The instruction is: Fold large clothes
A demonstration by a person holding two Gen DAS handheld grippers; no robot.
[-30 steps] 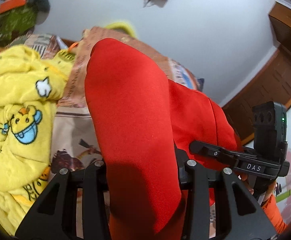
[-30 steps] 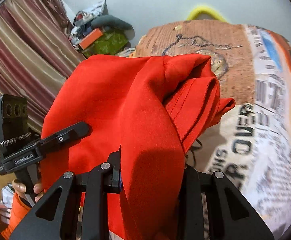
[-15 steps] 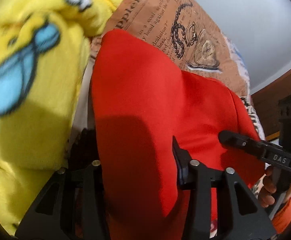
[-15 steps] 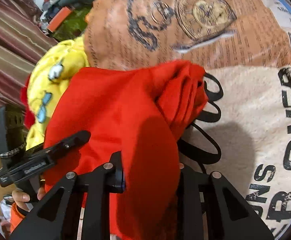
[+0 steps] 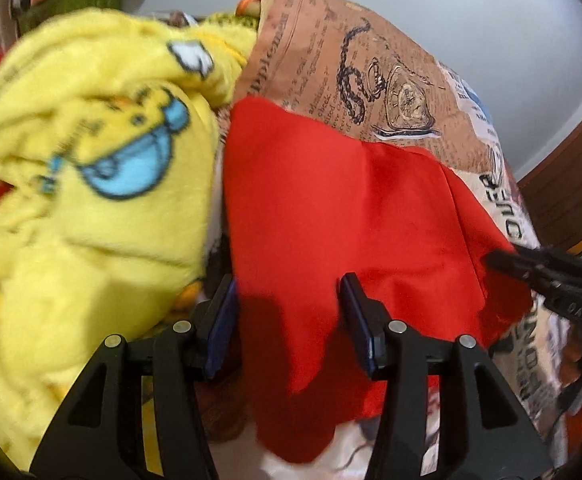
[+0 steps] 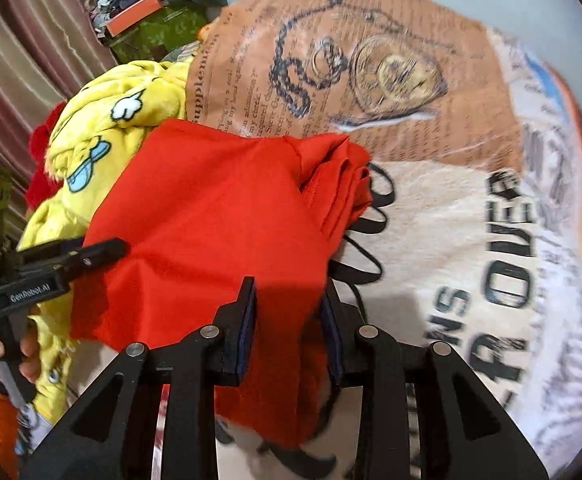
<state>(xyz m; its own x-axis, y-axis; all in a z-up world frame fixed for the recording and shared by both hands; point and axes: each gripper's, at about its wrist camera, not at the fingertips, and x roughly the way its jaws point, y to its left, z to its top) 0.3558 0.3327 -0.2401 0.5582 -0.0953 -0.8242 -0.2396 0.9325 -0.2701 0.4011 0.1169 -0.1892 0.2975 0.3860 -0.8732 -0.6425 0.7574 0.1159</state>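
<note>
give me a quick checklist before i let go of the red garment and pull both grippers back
1. Red garment lying on the printed bedspread: ok.
2. Left gripper open: ok, fingers spread, cloth loose between them.
3. Right gripper released: cannot tell, cloth fills the gap.
4. Fold tidy: not ok, layers bunch at the far right corner.
5. Yellow fleece clear of the garment: not ok, it crowds the left edge.
6. Nothing snagged underneath: cannot tell, hidden.

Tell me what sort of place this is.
Probably a bedroom at home. A newspaper-print bedspread covers a soft bed-like surface, a fluffy yellow cartoon-print garment lies heaped beside the red cloth, and striped curtains hang behind.
</note>
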